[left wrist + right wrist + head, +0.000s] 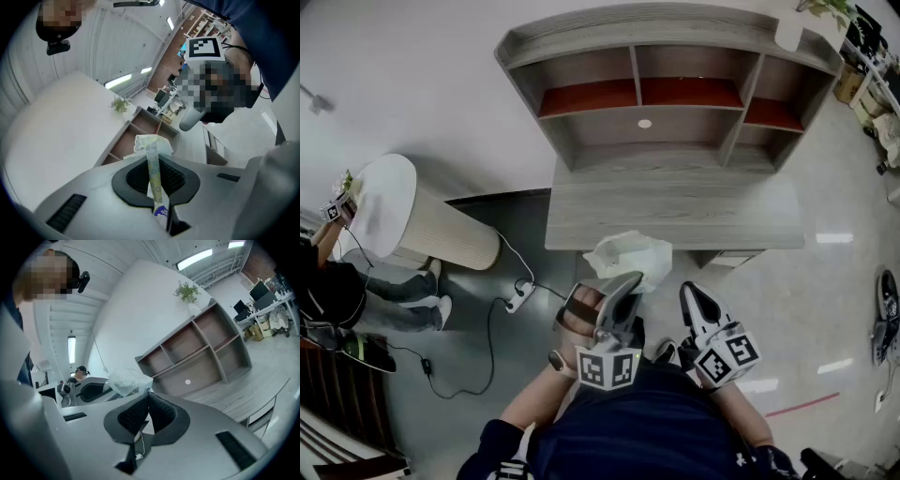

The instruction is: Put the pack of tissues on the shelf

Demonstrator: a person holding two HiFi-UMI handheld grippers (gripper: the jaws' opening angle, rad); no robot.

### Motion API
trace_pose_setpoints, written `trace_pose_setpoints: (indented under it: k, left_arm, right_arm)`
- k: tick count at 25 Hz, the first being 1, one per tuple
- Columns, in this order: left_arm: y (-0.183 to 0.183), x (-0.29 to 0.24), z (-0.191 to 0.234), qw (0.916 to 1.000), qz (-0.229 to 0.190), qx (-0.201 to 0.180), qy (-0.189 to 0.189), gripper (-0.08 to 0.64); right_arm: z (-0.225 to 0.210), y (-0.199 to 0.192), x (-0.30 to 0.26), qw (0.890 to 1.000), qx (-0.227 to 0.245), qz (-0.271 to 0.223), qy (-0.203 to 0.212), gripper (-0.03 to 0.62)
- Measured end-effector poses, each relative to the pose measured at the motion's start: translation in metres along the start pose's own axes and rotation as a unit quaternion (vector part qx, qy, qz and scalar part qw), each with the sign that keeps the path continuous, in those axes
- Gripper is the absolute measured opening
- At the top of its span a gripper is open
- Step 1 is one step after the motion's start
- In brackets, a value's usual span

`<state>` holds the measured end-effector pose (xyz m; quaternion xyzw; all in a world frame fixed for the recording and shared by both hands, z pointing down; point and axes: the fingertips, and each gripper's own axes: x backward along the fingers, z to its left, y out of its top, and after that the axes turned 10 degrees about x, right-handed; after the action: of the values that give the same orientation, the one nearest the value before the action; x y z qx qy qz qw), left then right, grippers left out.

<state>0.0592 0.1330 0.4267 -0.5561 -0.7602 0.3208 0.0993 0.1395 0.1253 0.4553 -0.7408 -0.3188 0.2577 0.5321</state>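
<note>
Tissues first: the pack of tissues [628, 255] hangs in the air off my left gripper [630, 283], just in front of the wooden shelf unit [675, 141] and over the front edge of its broad lower board [750, 211], resting on nothing. In the left gripper view my jaws are pressed together on a thin strip of the wrapper [154, 180] — a flattened seam or flap printed in pale green and yellow. The crumpled, pale bulk of the pack sits beyond the tips. My right gripper [694, 298] is beside it, a little apart, its jaws closed on each other with nothing between them. I judge the pack to be light and soft: it will squash rather than resist, and nothing in it can break. The film looks slick and crinkly, so a pinch on that narrow strip may slide or stretch the plastic. The pack is also likely to swing and twist under the tips as I reach forward. A surer hold would be across the body of the pack, with the jaws wide and closing onto its short sides so the tissues inside take the squeeze. Held as it is, I would move slowly and let the pack touch down on a board of the shelf before letting the strip go.
</note>
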Motion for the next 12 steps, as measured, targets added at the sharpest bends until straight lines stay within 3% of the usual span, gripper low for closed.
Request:
trace_pose_setpoints:
  k: [4, 8, 12]
  left_arm:
    - [0.008, 0.014, -0.012, 0.9992, 0.026, -0.028, 0.009, 0.028]
    - [0.01, 0.025, -0.005, 0.9995, 0.028, -0.006, 0.016, 0.028]
    - [-0.005, 0.032, 0.008, 0.999, 0.029, -0.012, 0.031, 0.028]
  right_arm:
    - [0.006, 0.006, 0.029, 1.0, 0.0, -0.012, -0.012, 0.011]
    - [0.014, 0.014, 0.036, 0.999, 0.006, -0.022, -0.023, 0.011]
    - [0.031, 0.007, 0.02, 1.0, 0.01, -0.013, -0.015, 0.011]
